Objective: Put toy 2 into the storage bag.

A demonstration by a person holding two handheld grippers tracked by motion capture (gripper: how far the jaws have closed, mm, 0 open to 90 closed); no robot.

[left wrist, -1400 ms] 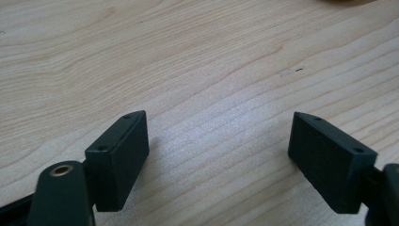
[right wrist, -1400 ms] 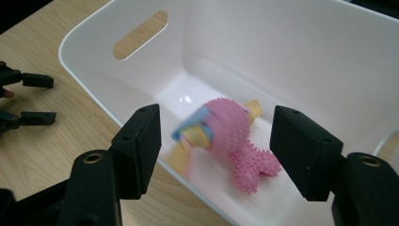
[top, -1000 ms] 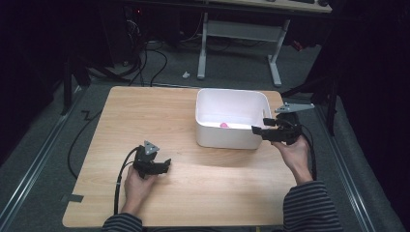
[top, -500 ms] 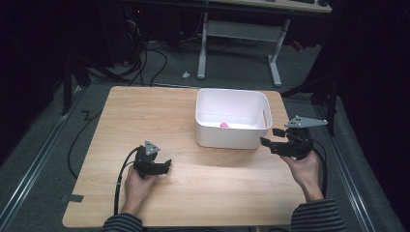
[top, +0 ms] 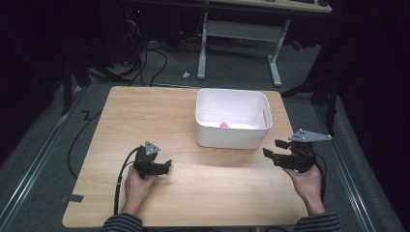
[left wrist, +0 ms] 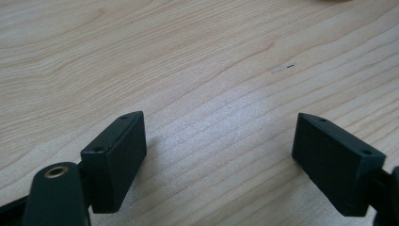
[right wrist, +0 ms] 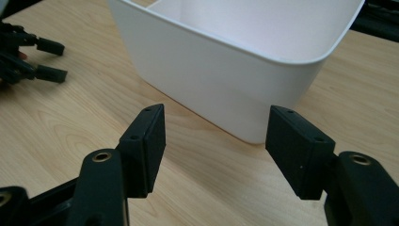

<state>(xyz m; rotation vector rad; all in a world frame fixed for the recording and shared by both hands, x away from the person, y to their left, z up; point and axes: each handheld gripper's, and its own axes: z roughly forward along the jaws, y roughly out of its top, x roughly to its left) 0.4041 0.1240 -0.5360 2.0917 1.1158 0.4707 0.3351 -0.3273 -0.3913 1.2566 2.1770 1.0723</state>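
Right gripper [top: 270, 153] held just off white bin [top: 232, 137] corner, jaws spread, nothing pinched (pink bit [top: 224, 125] seen inside). Left gripper [top: 167, 166] rested on table [top: 145, 111], jaws spread too.

No text, label, brand, number or sign can be read anywhere: the white tub [top: 231, 140] and the wooden counter [top: 145, 116] are both unmarked.
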